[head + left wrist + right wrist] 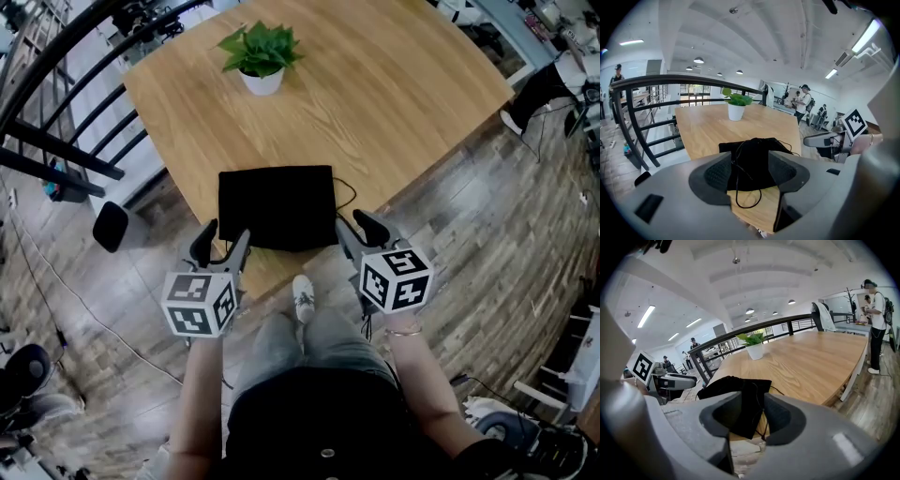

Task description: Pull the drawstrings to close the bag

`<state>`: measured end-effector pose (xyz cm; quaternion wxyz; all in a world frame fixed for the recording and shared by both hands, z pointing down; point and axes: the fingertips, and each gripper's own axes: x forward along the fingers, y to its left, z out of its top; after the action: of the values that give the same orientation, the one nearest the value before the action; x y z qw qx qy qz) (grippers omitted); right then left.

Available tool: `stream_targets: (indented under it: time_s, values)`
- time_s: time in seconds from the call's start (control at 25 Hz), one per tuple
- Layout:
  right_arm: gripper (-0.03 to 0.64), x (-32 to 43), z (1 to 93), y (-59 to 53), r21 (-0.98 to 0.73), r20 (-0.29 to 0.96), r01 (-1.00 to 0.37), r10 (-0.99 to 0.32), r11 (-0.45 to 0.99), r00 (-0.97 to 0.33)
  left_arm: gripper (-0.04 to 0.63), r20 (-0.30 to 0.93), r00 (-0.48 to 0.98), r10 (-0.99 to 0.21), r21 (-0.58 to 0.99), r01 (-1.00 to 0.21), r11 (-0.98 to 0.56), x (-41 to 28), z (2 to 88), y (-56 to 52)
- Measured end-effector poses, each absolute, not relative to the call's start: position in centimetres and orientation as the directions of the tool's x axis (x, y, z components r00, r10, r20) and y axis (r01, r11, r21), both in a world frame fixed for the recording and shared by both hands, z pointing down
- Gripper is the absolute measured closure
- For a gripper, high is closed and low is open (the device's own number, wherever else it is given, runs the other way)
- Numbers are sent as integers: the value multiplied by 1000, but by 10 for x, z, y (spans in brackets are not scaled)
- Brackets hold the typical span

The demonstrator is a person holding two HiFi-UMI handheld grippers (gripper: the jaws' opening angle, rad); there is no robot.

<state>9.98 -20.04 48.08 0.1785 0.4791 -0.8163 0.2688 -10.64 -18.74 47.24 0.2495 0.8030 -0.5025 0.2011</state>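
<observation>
Left gripper [228, 232] jaws are standing wide apart with nothing clamped, and the right gripper [350, 220] jaws are also gaping and gripping nothing. Both are hovering just off the near edge of the surface [394, 84], one at each near corner of the bag [277, 206]. The black bag is lying flat by that near edge. A thin left drawstring loop [746, 207] is trailing over the wood toward the left jaws, and the right cord [761, 431] is dangling by the bag's near right corner. Neither string is being held. Can't tell whether the mouth is cinched yet, so I'm reading this as the grab step. To do it well, each gripper should be taking its own cord, pinching string only and not fabric, and seating it deep in the pads, since a cord this thin is likely to slip. Then pulling outward evenly on both sides, keeping it low so the bag isn't sliding off the edge. The potted plant [262, 80] is sitting well apart at the far side, not in the way.
</observation>
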Motion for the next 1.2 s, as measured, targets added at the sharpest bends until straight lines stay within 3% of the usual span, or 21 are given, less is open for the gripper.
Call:
stream_targets:
  time_s: [0.56, 0.8, 1.08, 1.2]
  values:
    - [469, 79, 375, -159, -251, 326, -833, -767, 494, -553, 356, 375, 517, -770, 207, -856, -474, -100, 401, -152]
    - [514, 69, 343, -146, -249, 241, -818, -784, 519, -571, 383, 257, 502, -826, 155, -865, -478, -108, 364, -142]
    - [563, 44, 319, -130, -204, 193, -794, -772, 573, -606, 500, 180, 522, -834, 114, -853, -509, -101, 338, -128]
    - [615, 33, 312, -121, -181, 178, -784, -765, 593, -620, 543, 171, 537, -826, 109, -844, -526, -97, 333, -120]
